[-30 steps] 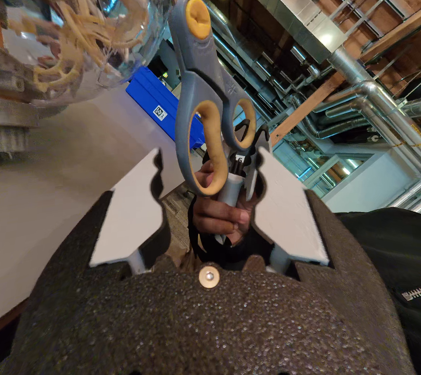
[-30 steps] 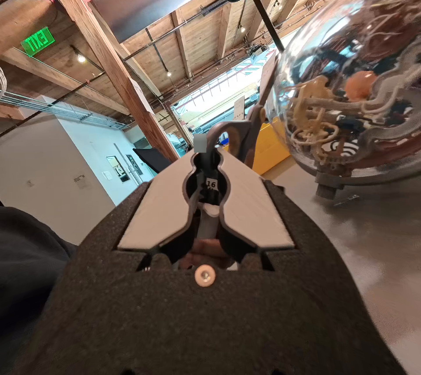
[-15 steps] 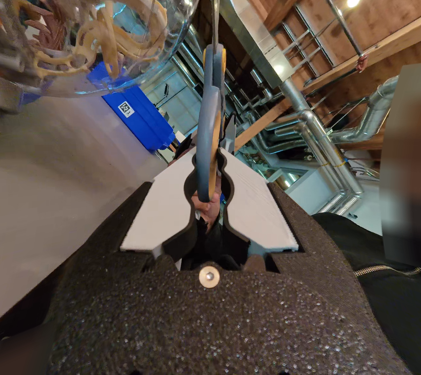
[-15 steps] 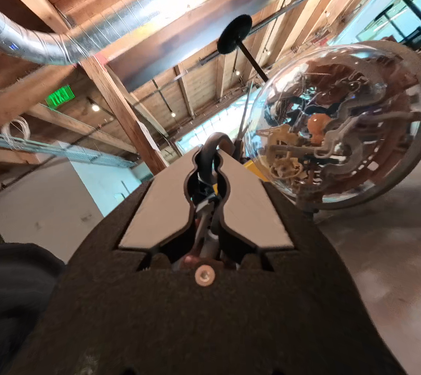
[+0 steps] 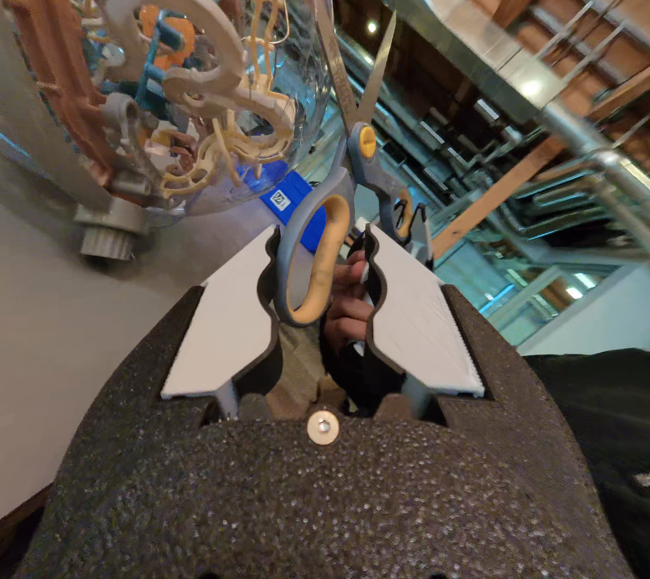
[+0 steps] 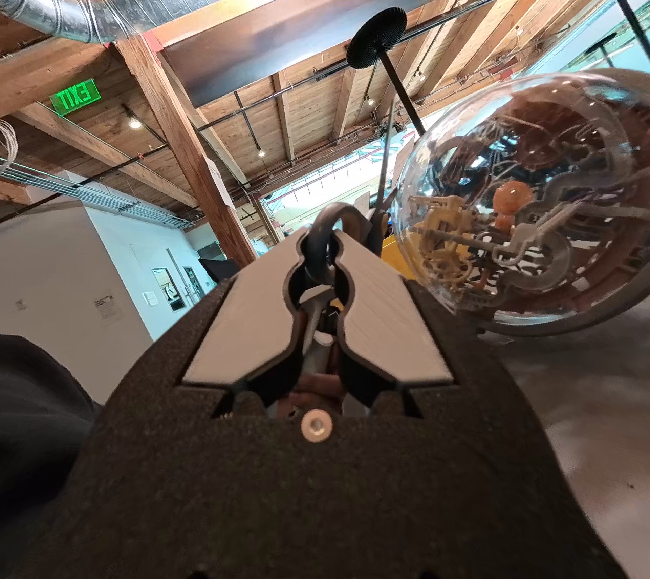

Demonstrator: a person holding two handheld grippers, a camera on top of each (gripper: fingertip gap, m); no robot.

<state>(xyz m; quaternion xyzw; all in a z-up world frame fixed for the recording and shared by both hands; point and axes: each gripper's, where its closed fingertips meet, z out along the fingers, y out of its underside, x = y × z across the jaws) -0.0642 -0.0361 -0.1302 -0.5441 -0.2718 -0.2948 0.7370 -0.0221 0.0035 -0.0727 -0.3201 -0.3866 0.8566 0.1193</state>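
Left wrist view, L to R: clear puzzle sphere w/ tan, grey and orange tracks inside is sitting on grey tabletop, its ribbed grey foot touching the surface. Blue bin is showing just behind it. Scissors are pointing up beside the sphere, blades slightly parted, tips near the glass; can't tell if touching. Grey handles w/ yellow lining, yellow pivot cap.

Left hand-held gripper is standing part open. Big handle loop is hanging between its fingers and looks to be resting against the left one, w/ a gap on the other side, so no firm grip evident. A person's hand is showing through the gap. Farther off to the R, the right hand-held gripper is pinching the small loop.

Right wrist view, L to R: dark sleeve at the edge. This view's own hand-held gripper is nearly closed, fingers clamping the dark grey loop at their tips, approx centre frame. One blade is rising thin above it, edge-on. Yellow bin behind, then the sphere filling the R side, resting on the tabletop.
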